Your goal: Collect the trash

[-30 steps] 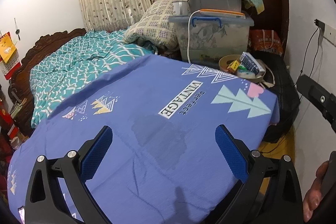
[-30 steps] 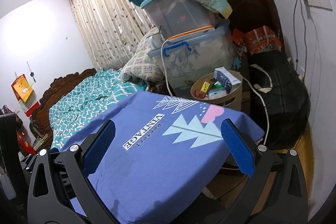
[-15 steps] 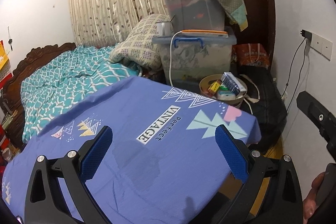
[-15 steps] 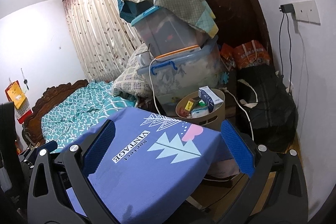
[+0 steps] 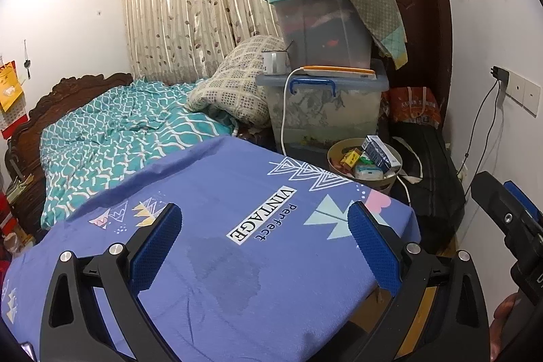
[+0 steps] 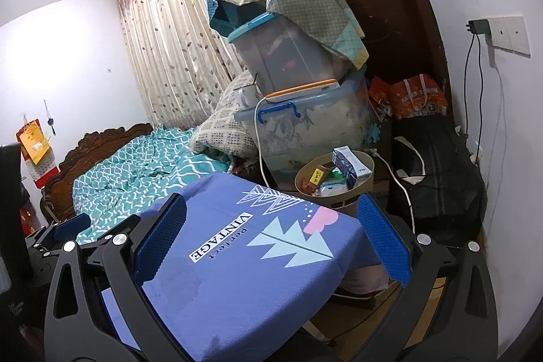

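Both tools are empty. The left gripper [image 5: 263, 248] holds its blue pads wide apart above the purple tablecloth [image 5: 217, 199], and the right gripper [image 6: 271, 246] hangs likewise spread over the same cloth, nearer its far corner. Nothing loose shows on the cloth itself, only a dark damp-looking patch [image 5: 224, 273] between the left pads. The trash sits in the round beige bin [image 6: 364, 184] at about one o'clock from the right gripper, just past the table's far edge, holding a blue-and-white carton [image 6: 349, 163], a yellow packet [image 6: 317, 175] and a pale wrapper [image 6: 331, 190]. In the left view the bin [image 5: 395, 158] lies near two o'clock. My judgement is that the step is an approach to this bin. The right gripper is better placed; it should go forward and down with the jaws kept apart, clearing the table corner. A white cable [image 6: 259, 155] hangs at the bin's eleven o'clock and another cord [image 6: 397, 180] trails at its three o'clock, so come in from above, not the sides. The black bag [image 6: 444, 172] crowds the right.
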Motion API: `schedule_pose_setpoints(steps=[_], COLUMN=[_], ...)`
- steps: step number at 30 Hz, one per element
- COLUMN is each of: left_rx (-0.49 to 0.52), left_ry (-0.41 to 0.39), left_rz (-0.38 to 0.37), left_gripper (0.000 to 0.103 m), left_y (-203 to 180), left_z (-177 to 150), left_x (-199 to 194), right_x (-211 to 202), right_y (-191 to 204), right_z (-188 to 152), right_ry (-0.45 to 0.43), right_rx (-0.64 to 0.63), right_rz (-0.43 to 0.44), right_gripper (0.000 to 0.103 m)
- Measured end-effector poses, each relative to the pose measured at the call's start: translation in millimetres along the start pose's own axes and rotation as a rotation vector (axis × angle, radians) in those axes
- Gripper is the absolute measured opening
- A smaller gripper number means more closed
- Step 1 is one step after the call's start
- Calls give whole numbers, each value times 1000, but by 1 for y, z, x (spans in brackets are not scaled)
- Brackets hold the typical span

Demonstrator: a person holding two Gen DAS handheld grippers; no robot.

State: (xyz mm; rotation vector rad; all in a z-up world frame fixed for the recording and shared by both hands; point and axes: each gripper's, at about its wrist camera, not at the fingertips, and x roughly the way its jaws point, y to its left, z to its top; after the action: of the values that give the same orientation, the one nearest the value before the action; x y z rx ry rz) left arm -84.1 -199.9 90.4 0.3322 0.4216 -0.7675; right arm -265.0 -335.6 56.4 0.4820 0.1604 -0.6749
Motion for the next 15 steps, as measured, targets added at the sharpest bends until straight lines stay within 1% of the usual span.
schedule_pose_setpoints(steps=[8,15], left_rx=[-4,-11], left_ry=[-18,2], left_rz=[5,4], left_gripper=[94,94], left_y=[2,5], left_z=[-2,-4], left_x=[-9,-9], right_x=[-8,-7], right_y=[-1,1], right_z=[1,-1], right_ry=[-8,-5], right_rx=[1,0], right_rz=[0,9], right_gripper=[100,100])
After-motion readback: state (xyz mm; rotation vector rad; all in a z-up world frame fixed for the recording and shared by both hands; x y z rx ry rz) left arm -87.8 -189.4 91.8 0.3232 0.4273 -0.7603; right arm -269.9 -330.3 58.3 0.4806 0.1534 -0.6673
